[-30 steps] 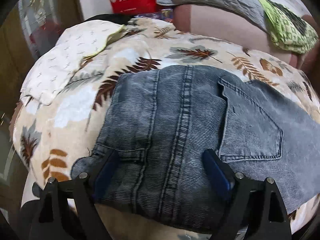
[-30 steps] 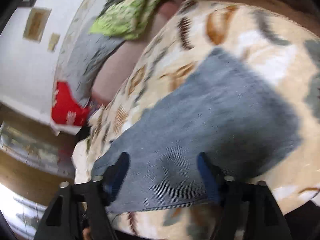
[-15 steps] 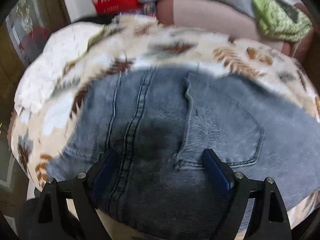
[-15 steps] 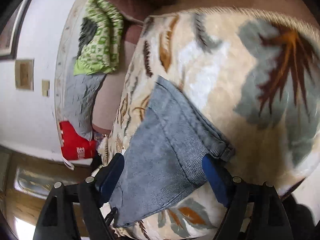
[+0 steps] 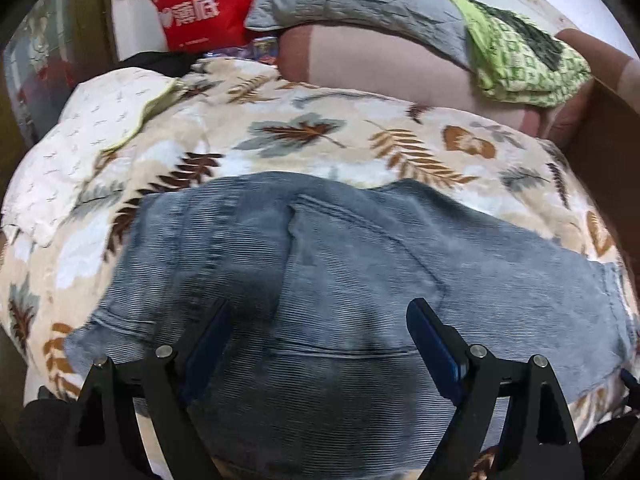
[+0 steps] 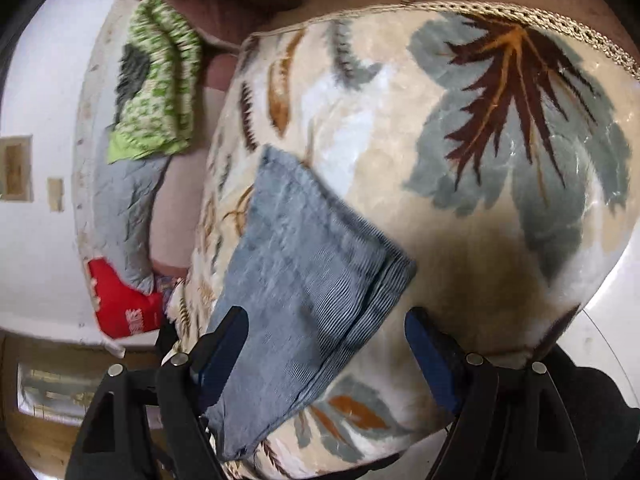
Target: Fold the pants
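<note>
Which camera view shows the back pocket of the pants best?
The left wrist view: the back pocket of the pants lies there in full, stitching visible. The right wrist view shows only the hem end of the pants, no pocket.

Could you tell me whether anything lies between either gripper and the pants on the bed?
Nothing visible does. The left gripper hangs open directly over the seat of the pants, and the right gripper hangs open at the leg hems. The fabric lies bare on the leaf-print blanket; the green cloth sits far off.
</note>
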Motion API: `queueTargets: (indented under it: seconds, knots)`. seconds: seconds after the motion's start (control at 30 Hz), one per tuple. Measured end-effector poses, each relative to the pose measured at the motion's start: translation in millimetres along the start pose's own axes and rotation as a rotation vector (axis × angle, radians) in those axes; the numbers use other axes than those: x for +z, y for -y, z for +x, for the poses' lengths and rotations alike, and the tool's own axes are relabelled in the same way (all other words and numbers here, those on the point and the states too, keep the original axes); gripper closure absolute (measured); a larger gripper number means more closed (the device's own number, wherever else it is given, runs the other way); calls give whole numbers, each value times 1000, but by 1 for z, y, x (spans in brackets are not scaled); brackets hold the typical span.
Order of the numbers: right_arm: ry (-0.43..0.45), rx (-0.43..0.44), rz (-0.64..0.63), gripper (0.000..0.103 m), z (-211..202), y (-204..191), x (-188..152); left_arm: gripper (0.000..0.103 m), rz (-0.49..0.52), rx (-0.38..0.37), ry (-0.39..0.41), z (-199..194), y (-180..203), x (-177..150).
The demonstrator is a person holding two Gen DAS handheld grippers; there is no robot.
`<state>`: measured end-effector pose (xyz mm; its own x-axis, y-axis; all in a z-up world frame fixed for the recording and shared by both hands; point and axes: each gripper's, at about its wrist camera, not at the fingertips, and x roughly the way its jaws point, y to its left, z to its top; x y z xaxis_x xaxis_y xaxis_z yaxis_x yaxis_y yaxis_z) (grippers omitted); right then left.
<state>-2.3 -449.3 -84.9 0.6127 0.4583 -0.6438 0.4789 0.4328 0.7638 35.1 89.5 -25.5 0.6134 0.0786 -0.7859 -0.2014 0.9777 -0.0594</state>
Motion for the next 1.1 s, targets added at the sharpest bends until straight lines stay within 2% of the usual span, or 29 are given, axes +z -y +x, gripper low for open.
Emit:
queueTargets:
  seconds: [0.17,0.27,0.37,0.5,0.63,0.7,0.8,0.83,0.9,0.97,1.03,1.1]
  knots:
    - [43,-3,52,20,2,7,9,15,-8,-56,-15,1,26,-1]
    - [55,-41,11,23,7,-5,14,15,4,-100,-27,5,54,3]
    - [60,-79,-29,26,7,-10,12,15,93,-130,-37,8,98,5]
    - [61,-56,-30,25,4,-8,10,15,232,-166,-59,14,164,-1]
    - [49,-9,8,25,-3,4,11,15,293,-130,-78,24,201,-4]
    - [43,-22,-3,25,-5,4,11,15,307,-114,-105,33,212,-6]
    - [30,-45,-13,25,0,2,14,14,382,-54,-150,54,226,-17]
    - [25,-63,-27,25,3,-1,15,14,399,-44,-144,57,228,-21]
    - [22,-94,-60,33,6,-7,15,13,406,-46,-124,55,227,-20]
    - [31,-144,-90,63,6,-9,15,13,390,-70,-141,46,223,-14]
    - [25,-133,-75,68,5,-2,16,13,352,-99,-66,27,214,-7]
    - [27,-133,-77,69,4,-2,16,13,352,-88,-36,22,214,-5]
